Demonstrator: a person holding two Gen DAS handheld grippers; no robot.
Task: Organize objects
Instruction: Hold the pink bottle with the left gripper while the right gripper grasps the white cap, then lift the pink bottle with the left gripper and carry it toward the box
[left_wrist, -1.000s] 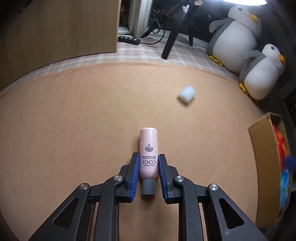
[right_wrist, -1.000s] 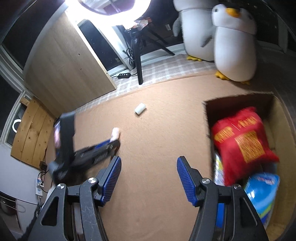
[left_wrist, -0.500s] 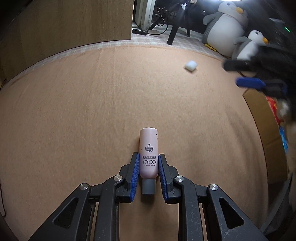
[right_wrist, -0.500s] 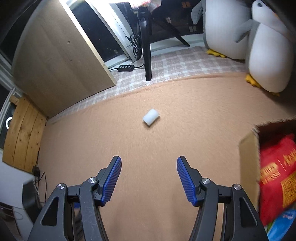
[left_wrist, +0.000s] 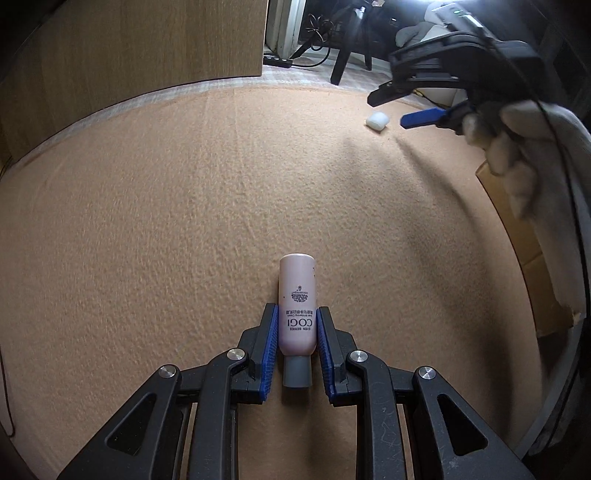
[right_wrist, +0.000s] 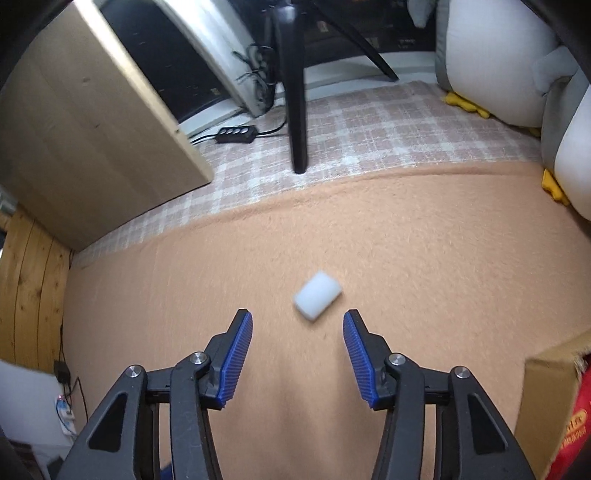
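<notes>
— Starting with the left wrist view: what does the left gripper (left_wrist: 295, 334) have?

— It is clamped on a pink bottle (left_wrist: 297, 302), blue pads pressing both sides. The bottle's grey cap points back toward the gripper's base and its rounded end sticks out ahead, over the tan carpet (left_wrist: 166, 221).

— Anything else there?

— Far ahead and to the right, the right gripper (left_wrist: 402, 107) hangs over a small white block (left_wrist: 377, 120), borne by a gloved hand (left_wrist: 513, 147). A cardboard box (left_wrist: 524, 251) shows at the right edge.

— And the right wrist view?

— The right gripper's (right_wrist: 297, 341) jaws are closing, nothing pressed between the pads. The white block lies on the carpet just ahead of the fingertips, slightly right of centre, untouched. The box's corner sits to the lower right, with a red packet (right_wrist: 570, 424) inside.
</notes>
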